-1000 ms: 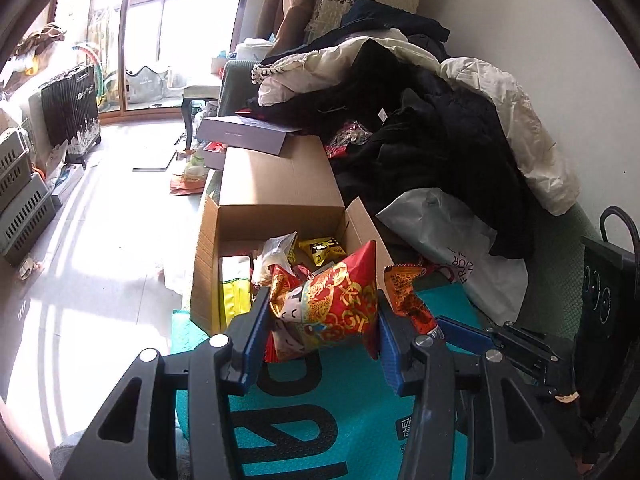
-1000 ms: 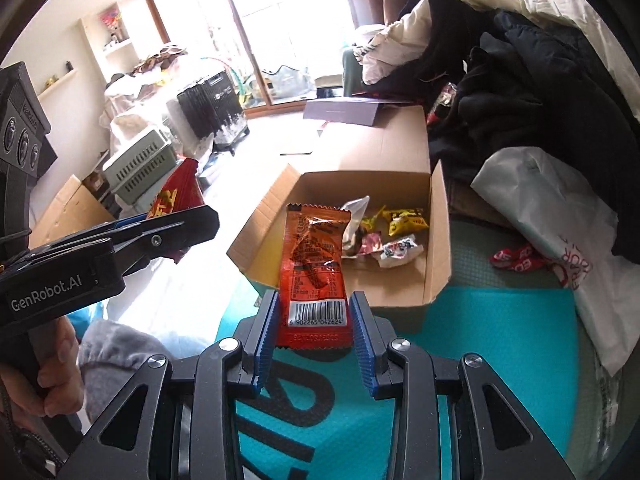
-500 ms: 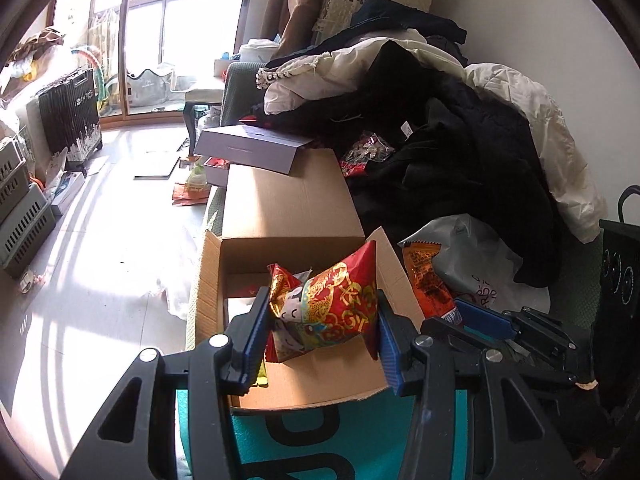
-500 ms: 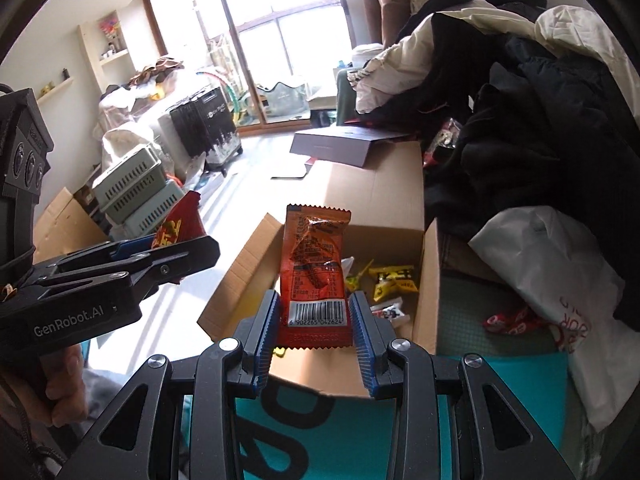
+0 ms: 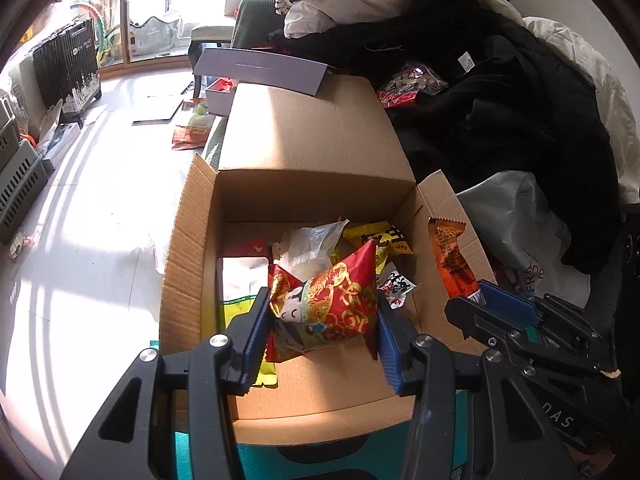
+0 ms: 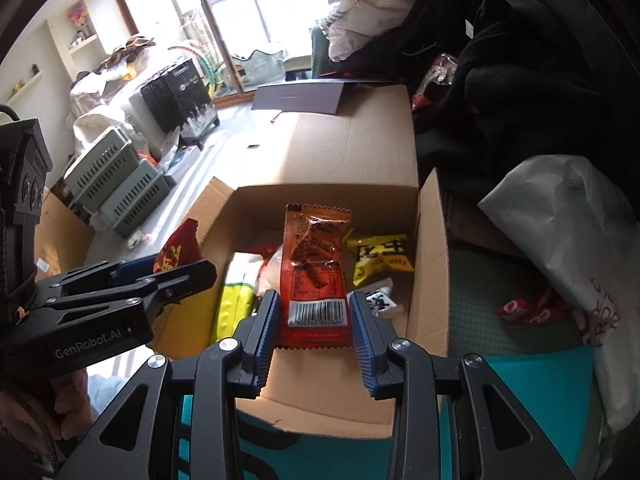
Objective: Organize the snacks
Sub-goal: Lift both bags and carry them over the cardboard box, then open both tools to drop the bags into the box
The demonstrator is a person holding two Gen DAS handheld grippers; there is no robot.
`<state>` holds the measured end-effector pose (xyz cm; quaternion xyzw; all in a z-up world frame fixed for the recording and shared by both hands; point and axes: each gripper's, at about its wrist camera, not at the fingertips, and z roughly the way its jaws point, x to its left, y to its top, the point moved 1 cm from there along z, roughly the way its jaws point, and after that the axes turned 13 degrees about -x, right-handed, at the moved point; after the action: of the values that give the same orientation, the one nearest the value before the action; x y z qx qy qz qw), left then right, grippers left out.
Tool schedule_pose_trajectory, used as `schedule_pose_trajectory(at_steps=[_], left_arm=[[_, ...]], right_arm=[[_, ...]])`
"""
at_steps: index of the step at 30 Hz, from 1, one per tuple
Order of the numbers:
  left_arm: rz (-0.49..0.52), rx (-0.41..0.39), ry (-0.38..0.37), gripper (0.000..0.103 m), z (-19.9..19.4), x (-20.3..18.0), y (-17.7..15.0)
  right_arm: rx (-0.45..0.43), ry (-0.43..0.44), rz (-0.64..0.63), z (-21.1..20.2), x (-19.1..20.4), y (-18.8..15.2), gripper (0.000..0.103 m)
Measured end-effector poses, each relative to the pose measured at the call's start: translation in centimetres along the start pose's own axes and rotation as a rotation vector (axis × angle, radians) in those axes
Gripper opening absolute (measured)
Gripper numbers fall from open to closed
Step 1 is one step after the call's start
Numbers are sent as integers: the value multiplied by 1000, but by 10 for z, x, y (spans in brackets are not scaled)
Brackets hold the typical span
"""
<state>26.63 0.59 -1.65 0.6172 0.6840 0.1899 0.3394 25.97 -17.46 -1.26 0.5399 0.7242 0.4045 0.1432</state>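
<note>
A: Grippers are hovering over an open cardboard box (image 5: 188, 264) of snacks. The left gripper (image 5: 320, 322) is clamping a red and gold packet (image 5: 328, 300).

B: And to its right?

A: The right gripper (image 6: 314, 320) is squeezing an orange packet (image 6: 316, 256) by its barcode end, above the yellow packet (image 6: 380, 258) lying inside.

Window daylight (image 6: 248, 20) glares on the floor (image 5: 80, 216); fisheye edges darken.

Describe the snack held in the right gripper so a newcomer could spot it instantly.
Find the open cardboard box. Above it, the right gripper clamps an orange packet. It is the only flat, upright packet showing a white barcode.
</note>
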Motion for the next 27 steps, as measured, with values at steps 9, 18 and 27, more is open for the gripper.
schedule_pose_trajectory(at_steps=[9,18,27], left_arm=[[15,78,39,47,34,14,-20],[68,109,62,47,51,10,-30],[107,146,79,47,60,3,-34]], right_arm=[[89,-5,17,36,-6,-26,35],[131,-41,-7,48,-9,-38,35],[164,-68,-37,57,-3,-44,35]])
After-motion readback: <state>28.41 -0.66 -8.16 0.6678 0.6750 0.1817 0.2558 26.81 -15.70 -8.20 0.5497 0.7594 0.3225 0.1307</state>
